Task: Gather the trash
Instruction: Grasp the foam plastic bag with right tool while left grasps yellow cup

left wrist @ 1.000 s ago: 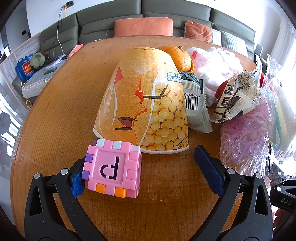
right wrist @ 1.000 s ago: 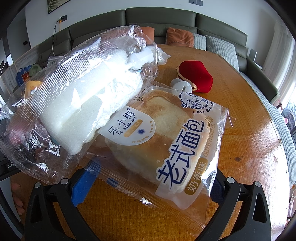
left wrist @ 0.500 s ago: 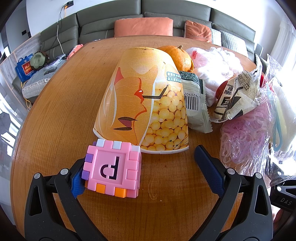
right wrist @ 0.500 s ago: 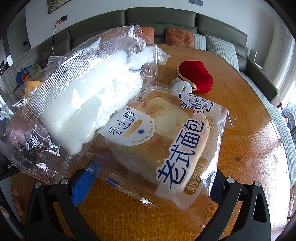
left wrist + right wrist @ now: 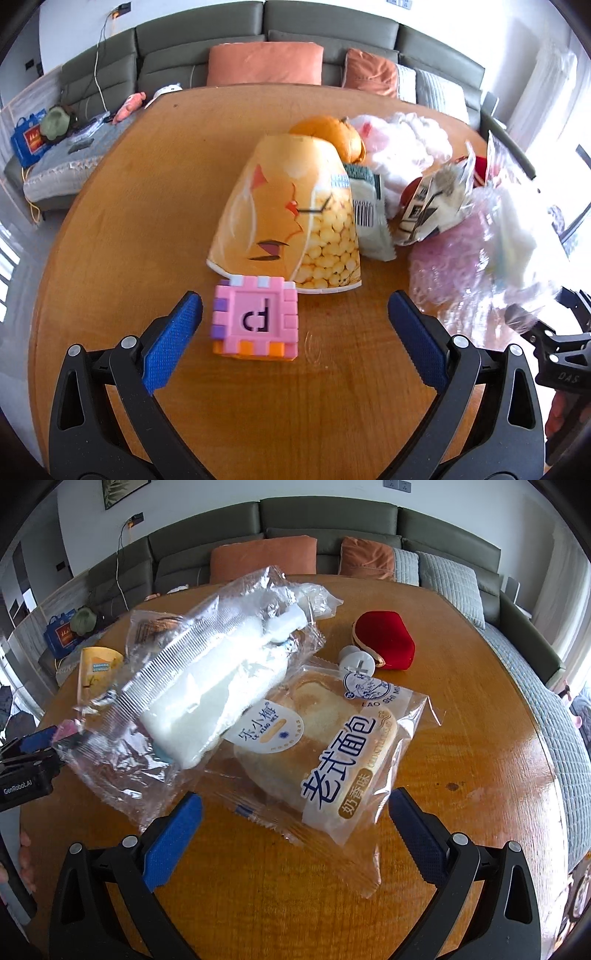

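Note:
A yellow paper snack cup rests on the round wooden table with its wide rim towards me. A pink toy cube stands just in front of it. My left gripper is open, with the cube near its left finger but not touching. A green-white wrapper and crumpled plastic bags lie to the right. My right gripper is open, just short of a packaged bread. A clear bag with white foam leans on the bread.
An orange sits behind the cup. A red pouch and a white round cap lie beyond the bread. A grey sofa with orange cushions wraps the far side. The other gripper shows at the left edge.
Both grippers have drawn back from the table items. The cube now sits apart from the left finger, and the bread pack no longer lies between the right fingers.

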A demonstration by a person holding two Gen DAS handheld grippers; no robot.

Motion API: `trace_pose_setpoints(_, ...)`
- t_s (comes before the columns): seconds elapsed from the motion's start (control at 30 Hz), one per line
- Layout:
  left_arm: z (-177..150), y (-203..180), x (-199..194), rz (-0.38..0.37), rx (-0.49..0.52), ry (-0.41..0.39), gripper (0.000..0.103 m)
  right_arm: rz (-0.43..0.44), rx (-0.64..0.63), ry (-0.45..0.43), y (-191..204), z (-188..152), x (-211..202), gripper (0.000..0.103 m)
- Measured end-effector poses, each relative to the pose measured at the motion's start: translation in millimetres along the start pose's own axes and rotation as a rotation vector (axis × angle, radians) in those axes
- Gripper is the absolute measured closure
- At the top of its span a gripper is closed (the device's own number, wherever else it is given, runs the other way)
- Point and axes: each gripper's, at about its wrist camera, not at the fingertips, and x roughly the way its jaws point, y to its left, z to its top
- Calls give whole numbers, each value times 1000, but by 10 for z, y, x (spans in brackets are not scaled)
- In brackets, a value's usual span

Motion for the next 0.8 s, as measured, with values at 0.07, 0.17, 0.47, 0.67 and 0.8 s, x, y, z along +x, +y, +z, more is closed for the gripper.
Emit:
trace_pose_setpoints(0.07, 45, 14, -56, -7, 2, 5, 6, 19, 5, -5, 22, 19, -116, 3)
trace_pose_setpoints(0.17, 143, 35, -125, -12, 4, -8, 6, 36, 8, -12, 44, 77, -263, 2)
trace_pose_setpoints(0.47, 445, 45, 82, -6, 54, 25, 6, 69, 2, -62, 155, 463, -630, 3)
trace_pose_setpoints(0.67, 518, 114, 177, -19, 60, 49, 6, 87, 25, 7, 432, 849, -324, 14)
trace_pose_setpoints(0.8, 538, 145, 207, -18, 72, 56, 6, 34, 55, 74, 493, 904, -6, 23)
